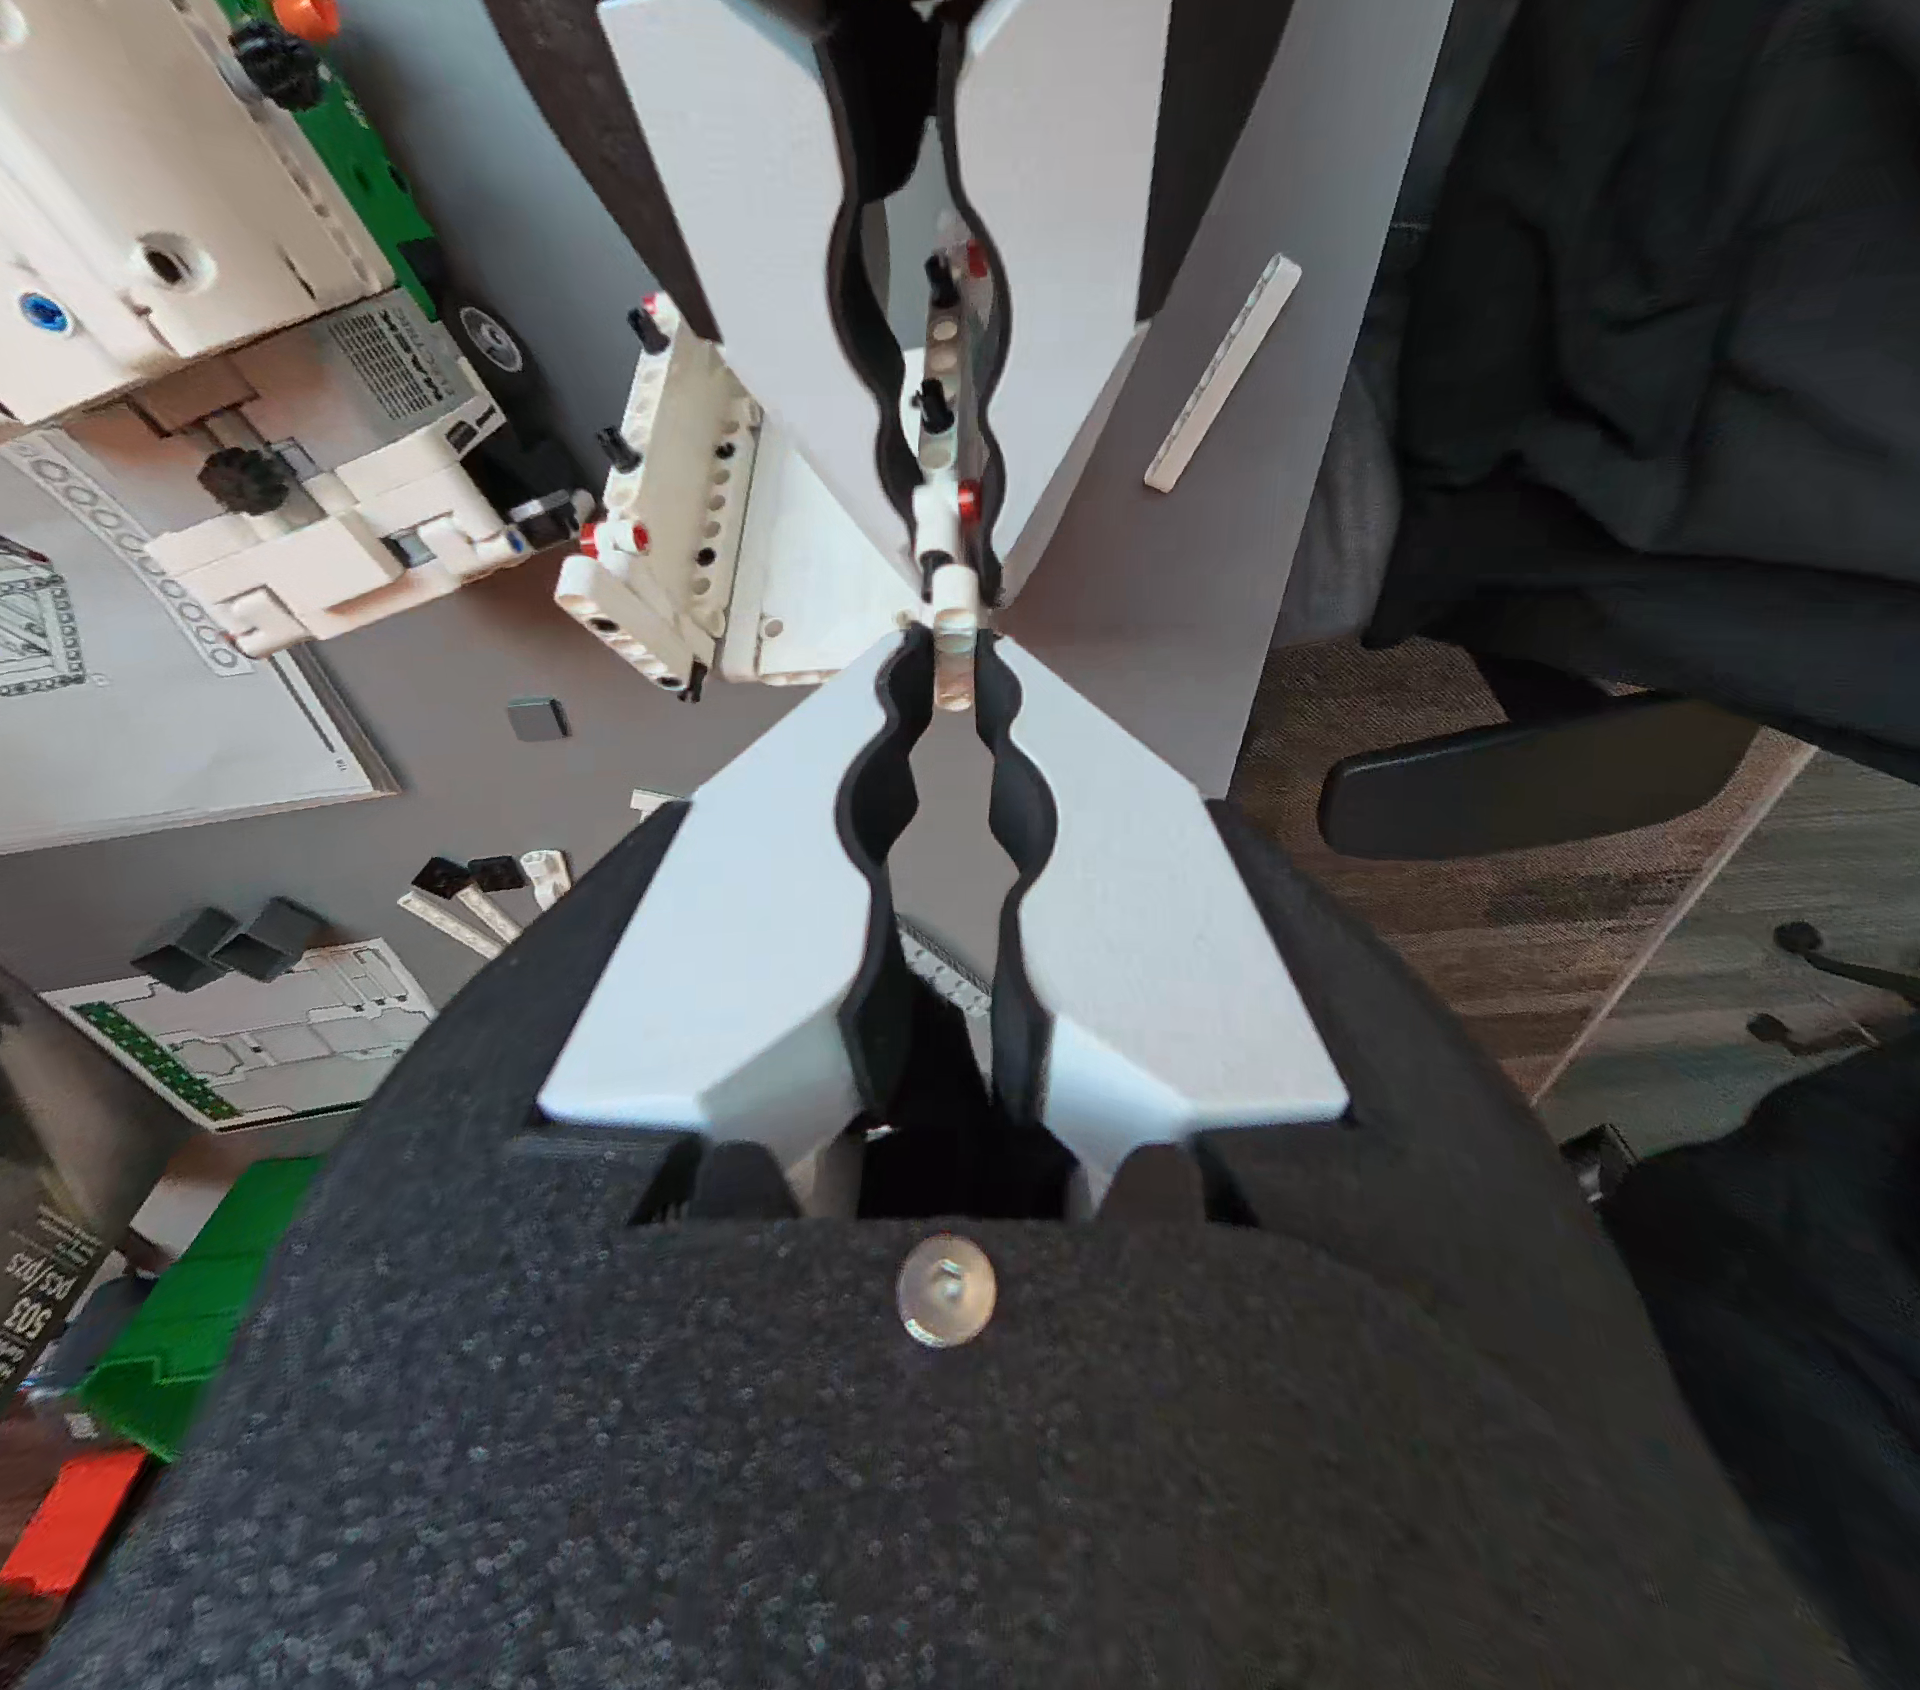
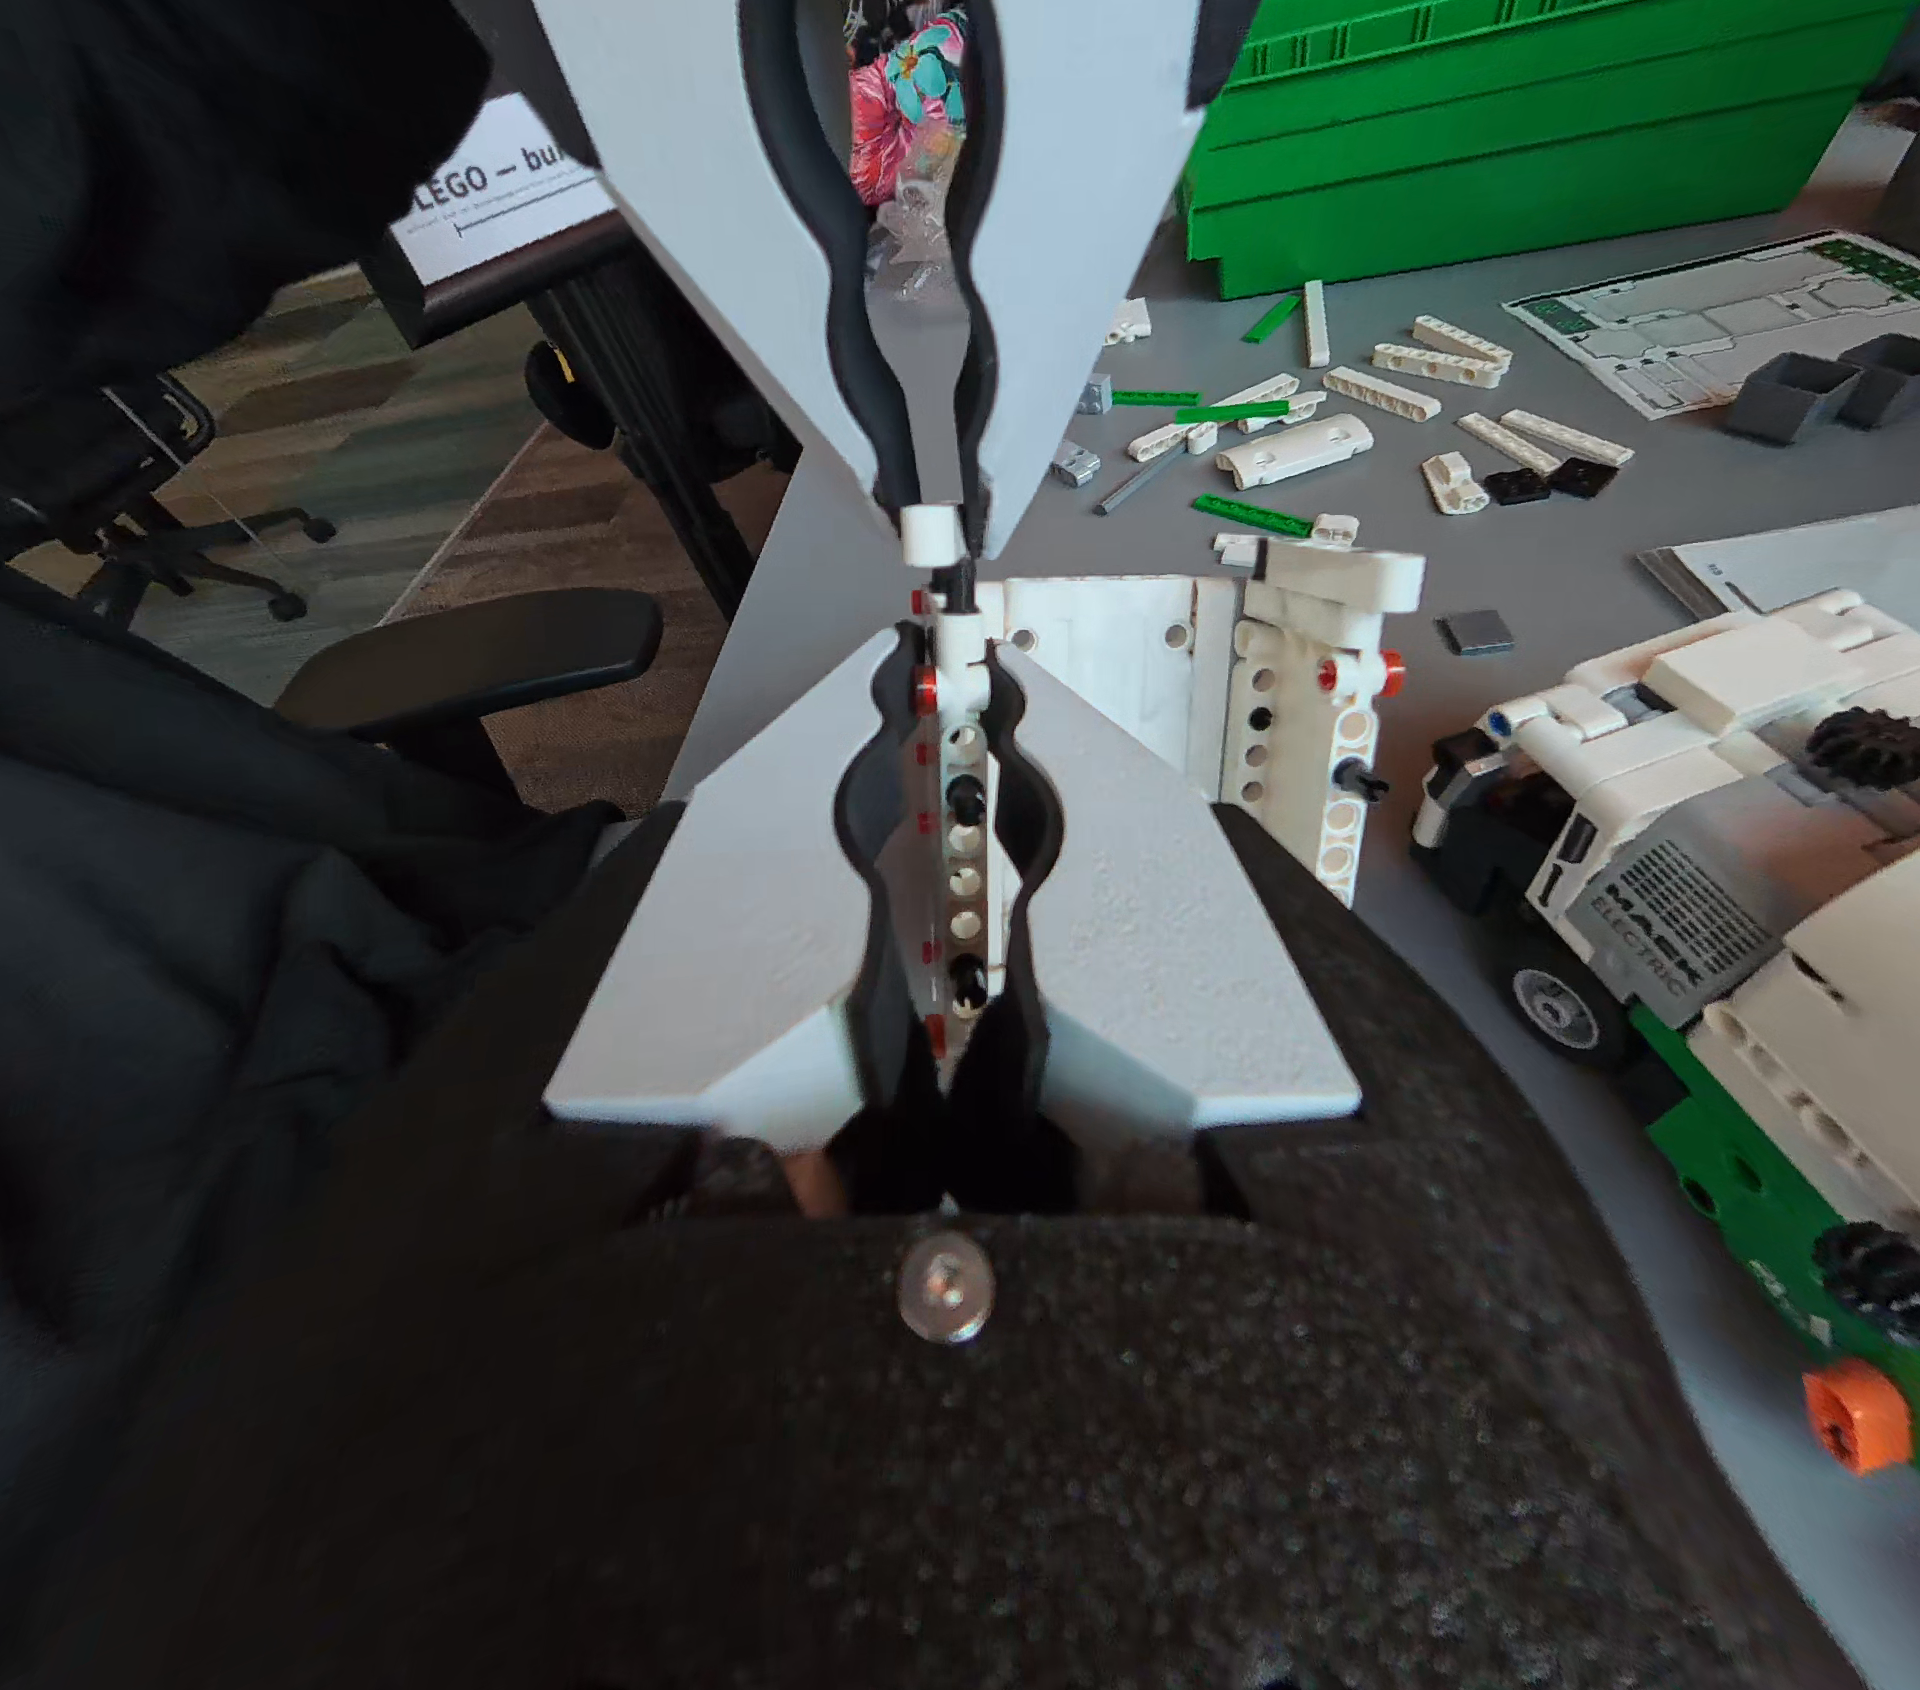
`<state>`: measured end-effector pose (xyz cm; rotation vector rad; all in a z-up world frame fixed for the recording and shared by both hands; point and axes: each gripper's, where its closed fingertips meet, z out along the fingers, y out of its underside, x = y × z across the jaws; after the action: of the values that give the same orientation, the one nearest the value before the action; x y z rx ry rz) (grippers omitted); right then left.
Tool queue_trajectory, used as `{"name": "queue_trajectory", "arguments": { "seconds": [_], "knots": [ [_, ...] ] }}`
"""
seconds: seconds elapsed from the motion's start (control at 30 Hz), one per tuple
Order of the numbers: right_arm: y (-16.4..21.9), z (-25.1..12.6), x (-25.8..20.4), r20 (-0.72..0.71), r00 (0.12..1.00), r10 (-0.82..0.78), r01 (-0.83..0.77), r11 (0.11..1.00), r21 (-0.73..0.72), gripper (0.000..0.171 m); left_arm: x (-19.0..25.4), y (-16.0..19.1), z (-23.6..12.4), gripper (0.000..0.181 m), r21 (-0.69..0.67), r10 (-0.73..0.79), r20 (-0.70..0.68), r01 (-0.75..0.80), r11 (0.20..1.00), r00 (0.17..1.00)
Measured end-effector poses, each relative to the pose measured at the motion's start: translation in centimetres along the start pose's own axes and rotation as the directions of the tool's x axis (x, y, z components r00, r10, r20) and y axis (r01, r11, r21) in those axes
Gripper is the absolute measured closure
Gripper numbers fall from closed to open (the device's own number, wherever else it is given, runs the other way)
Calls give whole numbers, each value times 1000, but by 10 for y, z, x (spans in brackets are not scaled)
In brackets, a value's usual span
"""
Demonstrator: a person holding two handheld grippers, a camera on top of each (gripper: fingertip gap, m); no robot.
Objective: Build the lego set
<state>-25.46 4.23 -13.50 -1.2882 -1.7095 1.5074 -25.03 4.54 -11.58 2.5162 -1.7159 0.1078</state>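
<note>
My left gripper (image 1: 951,653) is shut on a small white connector (image 1: 954,601), which also shows in the right wrist view (image 2: 930,534). My right gripper (image 2: 956,664) is shut on a holed white beam at the edge of a white sub-assembly (image 2: 1101,664) with red and black pins. The two grippers meet tip to tip, and the connector sits on a black pin at the beam's end. In the left wrist view the right gripper (image 1: 951,591) comes in from above, and the sub-assembly (image 1: 675,518) extends to its left. A white and green truck (image 2: 1662,861) stands close by on the grey table.
Loose white, green and black pieces (image 2: 1351,414) lie behind the sub-assembly. A green bin (image 2: 1558,102) stands at the back, with a sticker sheet (image 2: 1714,321) and small grey boxes (image 2: 1797,393) in front. An instruction booklet (image 1: 156,684) lies by the truck. A black chair (image 1: 1558,757) stands past the table edge. The grippers are tip to tip, or close to it.
</note>
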Motion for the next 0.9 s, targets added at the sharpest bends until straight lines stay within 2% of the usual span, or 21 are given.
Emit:
{"name": "queue_trajectory", "arguments": {
  "seconds": [0.27,0.43,0.9],
  "knots": [
    [-2,-3,5,-20,1000,15,-14,1000,28,162,-7,-1,0,175,-14,-67,-41,67,998,997],
    [-4,-5,10,-49,999,14,-12,999,35,162,-5,-3,-1,176,48,-81,-99,86,995,992],
    [-2,-5,11,-58,998,15,-14,1000,24,162,-11,-5,2,176,52,-86,-101,92,994,991]
  ]
}}
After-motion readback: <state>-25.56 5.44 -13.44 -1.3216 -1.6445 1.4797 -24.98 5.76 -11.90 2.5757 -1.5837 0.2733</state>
